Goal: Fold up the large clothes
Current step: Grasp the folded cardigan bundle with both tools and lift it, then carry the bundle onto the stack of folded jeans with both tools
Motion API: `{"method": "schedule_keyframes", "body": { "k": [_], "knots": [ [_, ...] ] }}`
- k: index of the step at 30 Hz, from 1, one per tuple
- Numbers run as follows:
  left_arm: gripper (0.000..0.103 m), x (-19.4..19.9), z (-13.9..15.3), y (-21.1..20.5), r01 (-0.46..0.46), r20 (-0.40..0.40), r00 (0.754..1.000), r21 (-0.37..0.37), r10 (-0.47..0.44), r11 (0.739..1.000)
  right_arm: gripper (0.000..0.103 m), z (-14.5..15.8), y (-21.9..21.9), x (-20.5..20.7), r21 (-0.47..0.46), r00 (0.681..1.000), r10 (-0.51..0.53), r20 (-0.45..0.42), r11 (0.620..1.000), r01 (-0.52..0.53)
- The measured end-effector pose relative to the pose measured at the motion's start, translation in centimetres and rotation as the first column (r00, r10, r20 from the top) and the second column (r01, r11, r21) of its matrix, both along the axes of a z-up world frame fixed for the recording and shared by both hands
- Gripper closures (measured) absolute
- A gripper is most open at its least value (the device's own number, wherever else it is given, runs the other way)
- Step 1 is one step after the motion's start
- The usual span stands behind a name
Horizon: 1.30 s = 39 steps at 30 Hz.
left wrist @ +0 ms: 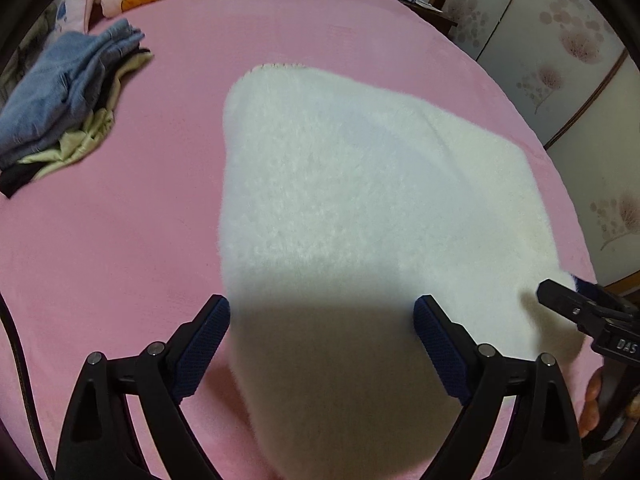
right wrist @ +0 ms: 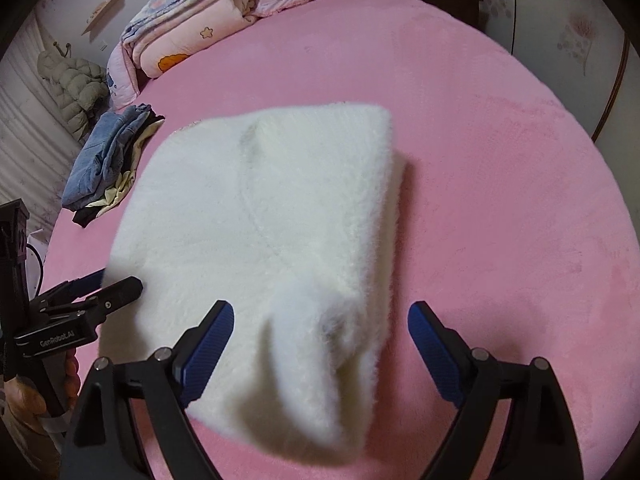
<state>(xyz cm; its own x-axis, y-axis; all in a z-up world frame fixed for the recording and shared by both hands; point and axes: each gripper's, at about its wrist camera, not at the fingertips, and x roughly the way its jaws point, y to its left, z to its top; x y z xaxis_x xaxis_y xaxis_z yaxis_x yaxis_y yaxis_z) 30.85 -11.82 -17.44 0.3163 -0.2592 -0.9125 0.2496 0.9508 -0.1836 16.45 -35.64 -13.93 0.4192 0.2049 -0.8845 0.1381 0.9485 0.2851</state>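
A white fluffy garment point(left wrist: 360, 184) lies folded on the pink bed point(left wrist: 120, 240); it also shows in the right wrist view point(right wrist: 280, 220), with a folded flap along its right side. My left gripper point(left wrist: 322, 320) is open, its jaws wide apart over the garment's near edge. My right gripper point(right wrist: 321, 326) is open too, its jaws apart over the garment's near right corner, holding nothing. The right gripper's tip point(left wrist: 560, 296) shows at the garment's right edge. The left gripper point(right wrist: 108, 290) shows at the garment's left edge.
A pile of folded clothes with blue jeans on top point(left wrist: 60, 100) lies at the bed's left side, also in the right wrist view point(right wrist: 108, 156). A folded quilt and pillow point(right wrist: 188, 28) lie at the bed's head. A wardrobe with sliding doors point(left wrist: 560, 40) stands to the right.
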Motion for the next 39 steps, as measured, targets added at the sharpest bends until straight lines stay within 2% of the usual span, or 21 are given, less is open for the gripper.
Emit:
{"method": "schedule_keyframes", "body": {
  "k": [6, 13, 17, 18, 21, 23, 25, 26, 28, 30, 33, 37, 39],
  "knots": [
    [0.001, 1.9, -1.6, 0.1, 0.030, -0.058, 0.998, -0.060, -0.033, 0.998, 0.014, -3.2, -1.4, 2.6, 0.060, 0.996, 0.003, -0.089, 0.998, 0.003],
    [0.000, 3.7, -3.1, 0.8, 0.064, -0.105, 0.991, -0.152, -0.081, 0.986, 0.014, -6.5, -3.4, 4.7, 0.289, 0.994, 0.030, -0.102, 0.957, 0.001],
    [0.000, 4.6, -4.0, 1.4, 0.076, -0.125, 0.987, -0.200, -0.103, 0.977, 0.013, -7.8, -3.9, 5.7, 0.376, 0.992, 0.080, -0.094, 0.926, -0.039],
    [0.000, 4.8, -4.3, 1.6, 0.077, -0.134, 0.985, -0.214, -0.107, 0.974, 0.010, -8.2, -3.9, 6.1, 0.394, 0.991, 0.092, -0.095, 0.918, -0.047],
    [0.000, 5.5, -5.3, 2.0, 0.070, -0.174, 0.977, -0.274, -0.121, 0.959, 0.006, -8.8, -3.7, 7.0, 0.420, 0.990, 0.110, -0.091, 0.906, -0.062],
    [0.000, 5.9, -6.3, 2.6, 0.041, -0.220, 0.969, -0.325, -0.117, 0.945, 0.007, -8.5, -3.1, 7.2, 0.393, 0.990, 0.120, -0.074, 0.916, -0.082],
    [0.000, 6.0, -7.2, 3.2, -0.004, -0.265, 0.959, -0.367, -0.101, 0.930, 0.017, -7.9, -2.2, 7.0, 0.371, 0.988, 0.148, -0.046, 0.921, -0.120],
    [0.001, 5.7, -7.1, 3.2, -0.010, -0.258, 0.962, -0.369, -0.092, 0.929, 0.027, -7.5, -2.2, 6.7, 0.377, 0.988, 0.149, -0.033, 0.918, -0.126],
    [0.009, 4.9, -6.3, 2.9, 0.005, -0.211, 0.974, -0.345, -0.083, 0.939, 0.037, -6.8, -2.0, 6.3, 0.366, 0.991, 0.134, -0.015, 0.923, -0.119],
    [0.018, 3.9, -5.2, 3.0, 0.008, -0.166, 0.984, -0.329, -0.066, 0.944, 0.053, -5.6, -1.7, 5.6, 0.340, 0.993, 0.116, 0.004, 0.934, -0.110],
    [0.030, 2.6, -3.5, 3.4, 0.024, -0.108, 0.992, -0.311, -0.061, 0.950, 0.059, -4.0, -0.9, 4.7, 0.306, 0.995, 0.101, 0.021, 0.947, -0.103],
    [0.033, 0.3, -0.5, 5.2, 0.037, -0.049, 0.997, -0.269, -0.052, 0.963, 0.061, -1.7, 1.6, 3.1, 0.283, 0.995, 0.095, 0.030, 0.954, -0.099],
    [0.034, -0.6, 0.7, 6.9, 0.034, -0.053, 0.997, -0.266, -0.050, 0.963, 0.061, -0.9, 3.2, 2.1, 0.278, 0.995, 0.103, 0.016, 0.955, -0.103]
  ]
}}
